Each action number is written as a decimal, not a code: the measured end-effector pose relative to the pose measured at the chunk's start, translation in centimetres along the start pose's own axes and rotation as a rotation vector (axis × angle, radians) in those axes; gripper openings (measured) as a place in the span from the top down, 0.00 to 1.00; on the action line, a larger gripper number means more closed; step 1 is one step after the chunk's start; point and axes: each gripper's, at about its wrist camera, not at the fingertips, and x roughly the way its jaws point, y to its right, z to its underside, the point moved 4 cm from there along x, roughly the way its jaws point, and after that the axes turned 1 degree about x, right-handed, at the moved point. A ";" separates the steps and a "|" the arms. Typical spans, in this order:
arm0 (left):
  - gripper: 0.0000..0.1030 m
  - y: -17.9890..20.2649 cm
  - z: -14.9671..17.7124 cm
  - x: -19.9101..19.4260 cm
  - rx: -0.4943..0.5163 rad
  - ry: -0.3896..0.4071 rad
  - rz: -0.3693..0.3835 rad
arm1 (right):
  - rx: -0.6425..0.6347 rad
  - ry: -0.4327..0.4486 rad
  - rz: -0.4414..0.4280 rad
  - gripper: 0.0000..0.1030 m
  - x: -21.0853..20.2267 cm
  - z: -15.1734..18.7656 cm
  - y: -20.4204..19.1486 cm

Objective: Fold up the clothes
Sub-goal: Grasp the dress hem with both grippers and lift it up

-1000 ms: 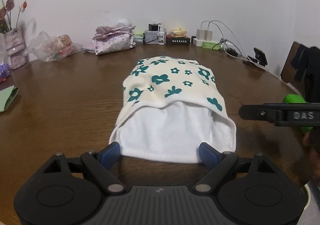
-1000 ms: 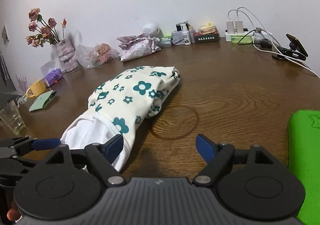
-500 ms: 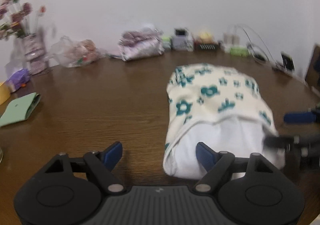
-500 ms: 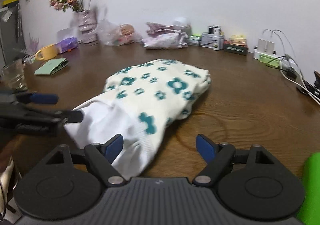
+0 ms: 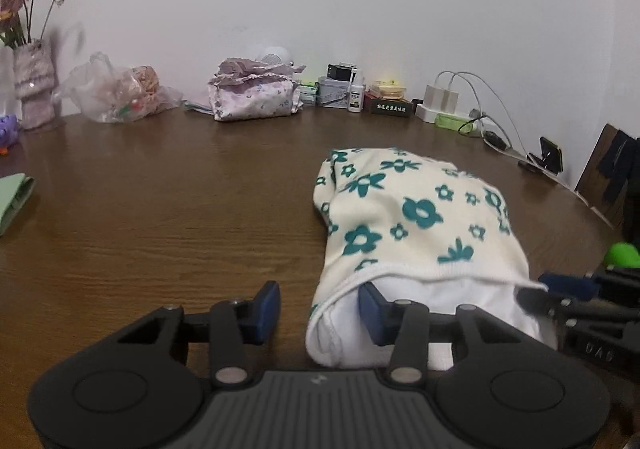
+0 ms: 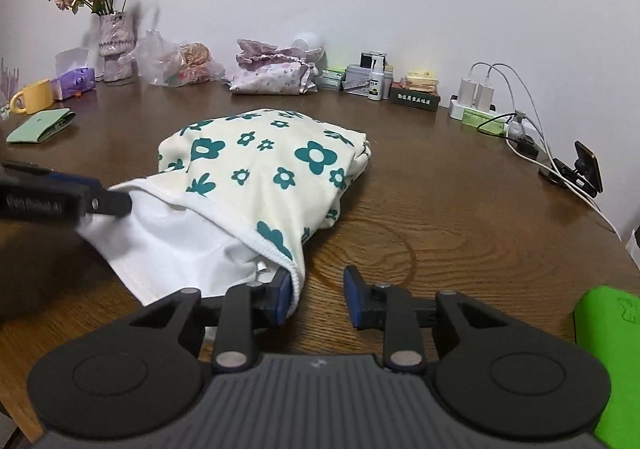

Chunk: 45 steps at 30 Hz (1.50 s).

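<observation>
A cream garment with teal flowers (image 5: 416,209) lies folded on the brown table (image 5: 180,209), its white inner layer (image 5: 452,297) showing at the near end. My left gripper (image 5: 318,307) straddles the near left corner: the right finger sits on the white layer under the floral hem, while the left finger stands off the cloth. Its jaws are closing. My right gripper (image 6: 316,295) is at the near right corner of the garment (image 6: 260,169), the hem against its left finger, bare table in the gap, jaws closing. Each gripper also shows in the other's view: the right gripper (image 5: 536,295), the left gripper (image 6: 112,203).
Along the wall stand a vase of flowers (image 6: 114,45), a plastic bag (image 5: 120,93), a floral pouch (image 5: 252,99), small boxes and bottles (image 5: 352,93), and chargers with cables (image 5: 444,101). A green wallet (image 6: 42,125) and a yellow mug (image 6: 34,95) lie left. A green object (image 6: 612,361) sits at right.
Both grippers have spread apart from the garment's near edge to its two near corners. Their jaws have narrowed around the hem. The garment itself has stayed in place.
</observation>
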 end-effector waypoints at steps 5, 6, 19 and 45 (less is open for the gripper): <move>0.82 0.4 -0.4 0.5 0.077 0.018 -0.055 | 0.037 -0.012 -0.018 0.76 0.1 -0.2 0.5; 0.89 0.1 -0.4 0.6 0.070 0.018 -0.050 | 0.043 -0.013 -0.025 0.87 0.0 -0.1 0.5; 0.99 0.7 -10.3 -17.2 0.072 0.531 0.063 | -0.056 0.428 -0.038 0.99 -14.9 -11.3 -0.4; 0.98 2.4 -20.7 -35.7 0.223 1.076 0.103 | -0.180 0.976 -0.015 0.99 -36.6 -25.1 -2.0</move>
